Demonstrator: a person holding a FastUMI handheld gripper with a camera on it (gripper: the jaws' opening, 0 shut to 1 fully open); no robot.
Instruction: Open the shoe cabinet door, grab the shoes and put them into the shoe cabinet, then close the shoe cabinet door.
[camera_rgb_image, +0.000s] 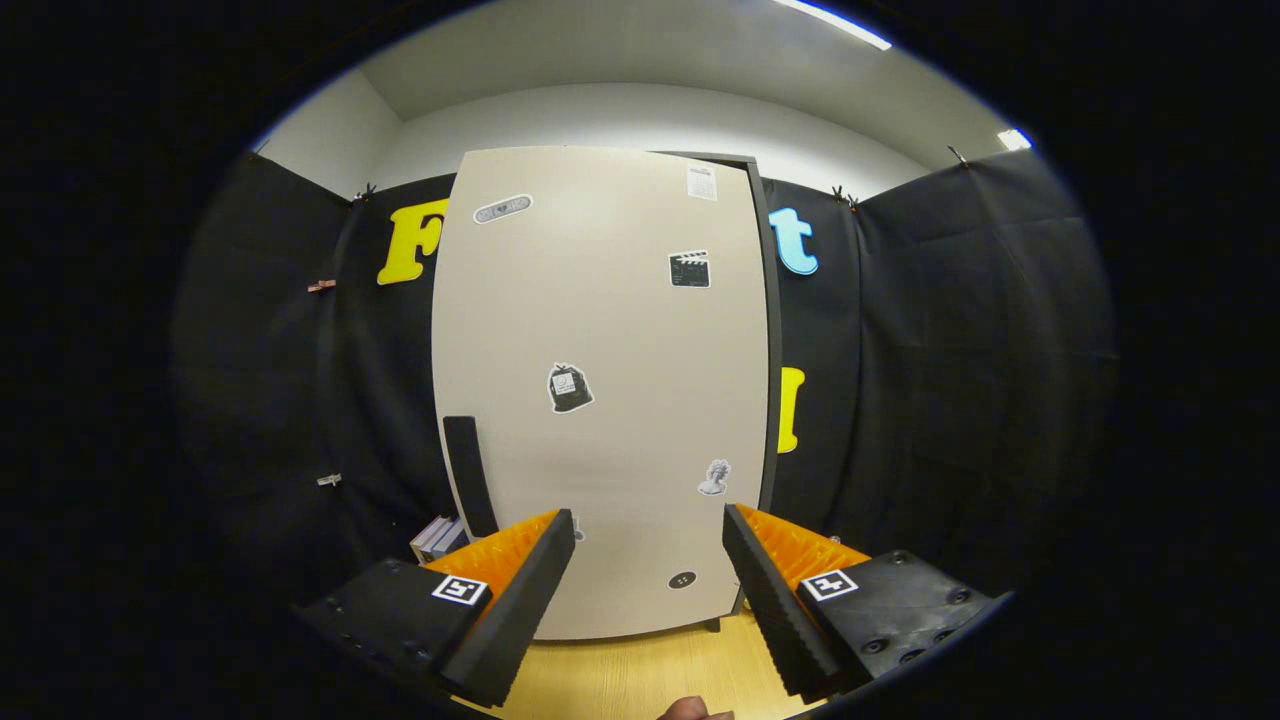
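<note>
Tongs (648, 560) held wide apart and gripping nothing face the shoe cabinet (600, 390), whose pale door (610, 330) stands shut, or very nearly so, with a dark edge of the cabinet body showing along its far side. A dark vertical handle (469, 476) sits low on the door, just beyond the tip of the left finger, and small stickers dot the panel. Judged from this scene alone, the closed door fits two stages equally: the approach before the door is pulled open, or the close of the job with the shoes already shut inside. If the door is to be opened, the fingers would need to swing toward the handle and close on it from both sides; nothing here settles whether that is called for.

No shoes can be made out. A small pale stack (437, 538) of something low beside the cabinet, behind the left finger, is too cut off to name. The cabinet's interior is hidden by the door, its feet are barely visible above the wooden floor (640, 670), and a sliver of a hand (692, 710) peeks in beneath the fingers.
</note>
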